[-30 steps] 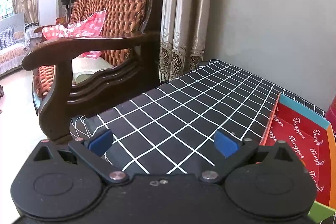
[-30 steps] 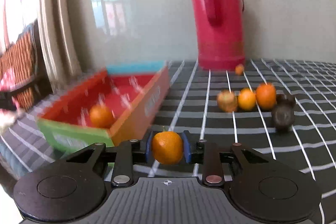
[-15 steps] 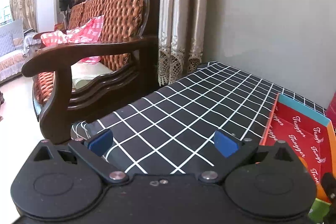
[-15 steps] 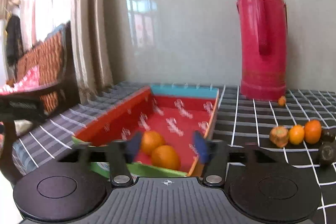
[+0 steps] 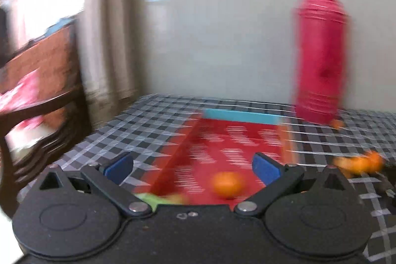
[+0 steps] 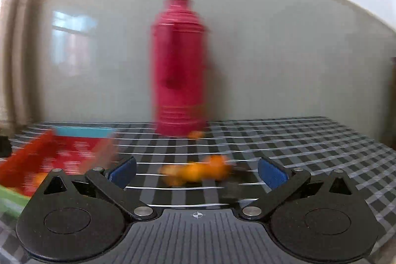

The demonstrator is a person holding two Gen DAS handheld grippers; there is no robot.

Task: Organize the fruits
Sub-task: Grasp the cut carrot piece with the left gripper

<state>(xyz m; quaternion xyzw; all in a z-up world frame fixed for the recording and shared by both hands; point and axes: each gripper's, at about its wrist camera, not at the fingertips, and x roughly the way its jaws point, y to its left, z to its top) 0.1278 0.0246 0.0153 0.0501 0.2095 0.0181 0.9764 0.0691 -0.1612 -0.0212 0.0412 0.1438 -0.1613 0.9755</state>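
Both views are motion-blurred. A red cardboard tray (image 5: 230, 132) with a blue far wall lies on the checked tablecloth; an orange (image 5: 227, 183) rests inside it, straight ahead of my open, empty left gripper (image 5: 193, 166). The tray (image 6: 32, 152) sits at the left of the right wrist view. My right gripper (image 6: 196, 171) is open and empty, facing a blurred cluster of orange fruits (image 6: 198, 171) and a dark fruit (image 6: 237, 183) on the cloth. The same cluster (image 5: 358, 163) shows at the right in the left wrist view.
A tall red thermos (image 6: 179, 68) stands against the grey wall behind the fruits, with a small orange fruit (image 6: 195, 134) at its base. The thermos (image 5: 319, 53) also shows in the left wrist view. A wooden sofa (image 5: 37, 95) and curtains stand at the left.
My right gripper released the orange into the tray, opened wide and swung right toward the loose fruits. My left gripper swung right from the sofa side to face the tray.
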